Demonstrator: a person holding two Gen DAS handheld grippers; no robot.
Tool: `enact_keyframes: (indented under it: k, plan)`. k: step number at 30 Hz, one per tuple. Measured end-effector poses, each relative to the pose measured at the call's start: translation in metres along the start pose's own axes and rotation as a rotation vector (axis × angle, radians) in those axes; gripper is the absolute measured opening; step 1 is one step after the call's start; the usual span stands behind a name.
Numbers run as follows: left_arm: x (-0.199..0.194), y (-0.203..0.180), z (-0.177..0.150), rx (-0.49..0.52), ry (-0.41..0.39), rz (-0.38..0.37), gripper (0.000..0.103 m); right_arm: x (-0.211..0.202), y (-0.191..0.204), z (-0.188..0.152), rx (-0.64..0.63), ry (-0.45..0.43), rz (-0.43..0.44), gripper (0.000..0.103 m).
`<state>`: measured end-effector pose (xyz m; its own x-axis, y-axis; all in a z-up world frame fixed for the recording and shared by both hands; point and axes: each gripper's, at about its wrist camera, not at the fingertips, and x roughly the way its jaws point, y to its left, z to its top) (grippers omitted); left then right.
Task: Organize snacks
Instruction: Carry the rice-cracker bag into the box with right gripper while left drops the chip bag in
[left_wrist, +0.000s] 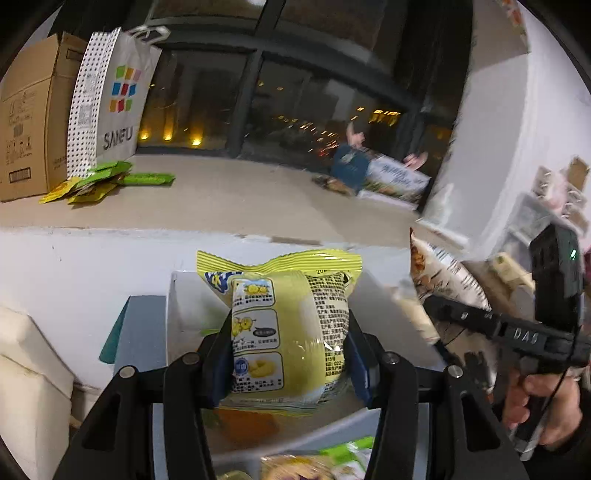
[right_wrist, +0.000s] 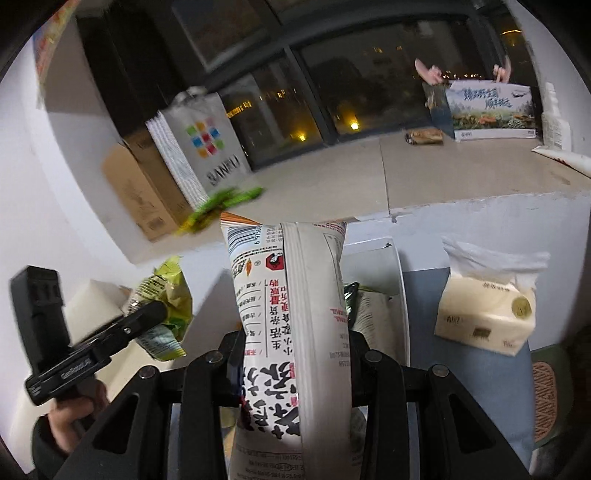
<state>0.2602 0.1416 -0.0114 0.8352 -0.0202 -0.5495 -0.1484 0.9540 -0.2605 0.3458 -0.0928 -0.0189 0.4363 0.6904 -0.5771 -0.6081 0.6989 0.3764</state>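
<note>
SANFU bag (left_wrist: 118, 99), DAS hand-held gripper (left_wrist: 436, 314)

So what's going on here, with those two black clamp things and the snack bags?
A person is sorting snacks with a hand-held gripper in each hand. The left gripper is clamped on a yellow-green snack bag, held above a white bin. The right gripper grips a taller white snack bag with red and black print, also lifted. A pack of tissues sits off to the right, and a paper shopping bag stands on the window ledge behind.
</note>
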Motion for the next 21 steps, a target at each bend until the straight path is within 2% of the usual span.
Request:
enact_keyframes:
  k: [2, 5, 7, 9, 10, 11, 12, 13, 14, 15, 17, 21]
  plan:
    - [0.017, 0.006, -0.002, -0.02, 0.028, -0.006, 0.057, 0.019, -0.005, 0.008, 0.0, 0.028, -0.027, 0.039]
    - [0.036, 0.007, -0.009, 0.01, 0.061, 0.046, 0.06, 0.044, -0.015, 0.022, 0.015, 0.058, -0.055, 0.039]
    - [0.044, 0.01, -0.011, 0.011, 0.088, 0.052, 0.062, 0.055, -0.018, 0.03, 0.01, 0.063, -0.08, 0.039]
    - [0.043, 0.015, -0.014, -0.008, 0.084, 0.057, 0.083, 0.063, -0.02, 0.035, 0.004, 0.072, -0.083, 0.039]
    - [0.042, 0.016, -0.014, -0.012, 0.08, 0.052, 0.101, 0.065, -0.021, 0.037, 0.003, 0.072, -0.092, 0.04]
    - [0.041, 0.016, -0.015, -0.01, 0.074, 0.046, 0.103, 0.067, -0.02, 0.038, 0.001, 0.07, -0.103, 0.042]
    - [0.039, 0.015, -0.015, -0.001, 0.071, 0.046, 0.103, 0.068, -0.021, 0.039, 0.004, 0.067, -0.107, 0.05]
    - [0.038, 0.014, -0.015, 0.009, 0.076, 0.053, 0.103, 0.07, -0.022, 0.04, 0.012, 0.067, -0.1, 0.08]
    - [0.036, 0.012, -0.015, 0.02, 0.077, 0.058, 0.103, 0.07, -0.024, 0.04, 0.028, 0.068, -0.084, 0.098]
    - [0.033, 0.009, -0.015, 0.038, 0.072, 0.069, 0.103, 0.07, -0.025, 0.04, 0.041, 0.065, -0.067, 0.103]
    - [0.026, 0.001, -0.016, 0.076, 0.044, 0.104, 0.103, 0.065, -0.024, 0.036, 0.036, 0.058, -0.048, 0.103]
    - [0.006, -0.011, -0.016, 0.096, 0.01, 0.079, 0.103, 0.051, -0.01, 0.029, -0.042, 0.04, -0.085, 0.103]
